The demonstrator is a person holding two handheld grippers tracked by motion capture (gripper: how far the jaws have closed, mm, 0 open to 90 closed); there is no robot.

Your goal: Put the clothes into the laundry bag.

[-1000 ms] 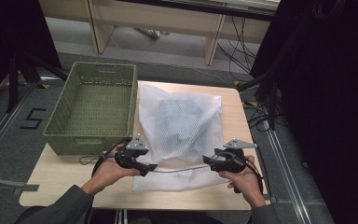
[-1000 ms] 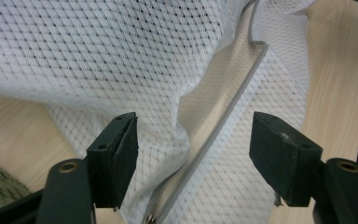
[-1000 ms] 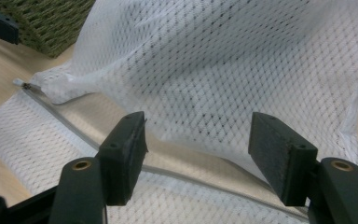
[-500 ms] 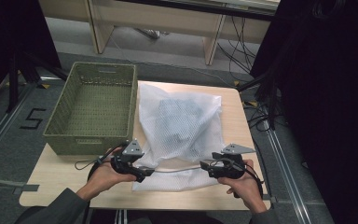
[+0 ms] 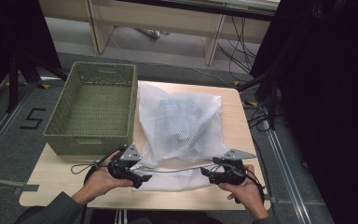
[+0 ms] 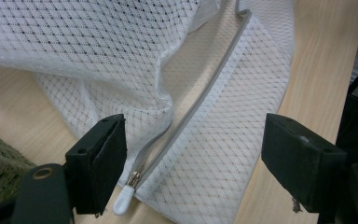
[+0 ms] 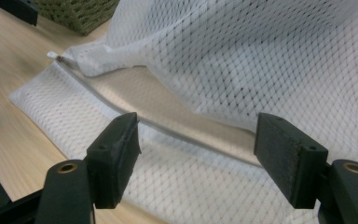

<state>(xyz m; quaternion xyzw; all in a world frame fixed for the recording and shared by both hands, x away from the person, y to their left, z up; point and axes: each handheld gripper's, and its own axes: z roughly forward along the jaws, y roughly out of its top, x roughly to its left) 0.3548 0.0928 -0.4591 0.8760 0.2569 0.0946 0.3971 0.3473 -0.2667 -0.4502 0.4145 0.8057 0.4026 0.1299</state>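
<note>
Currently both sets of jaws have just been opening and stand apart, gripping nothing. The mesh laundry bag (image 5: 179, 126), soft, light, likely slippery, lies on the surface under them; take its zipper pull (image 6: 123, 201), beside the left gripper (image 5: 137, 179) jaws. Right gripper (image 5: 207, 173) steadies the hem.

green woven basket (image 5: 93, 112) on the wooden table's (image 5: 242, 126) left part.
</note>
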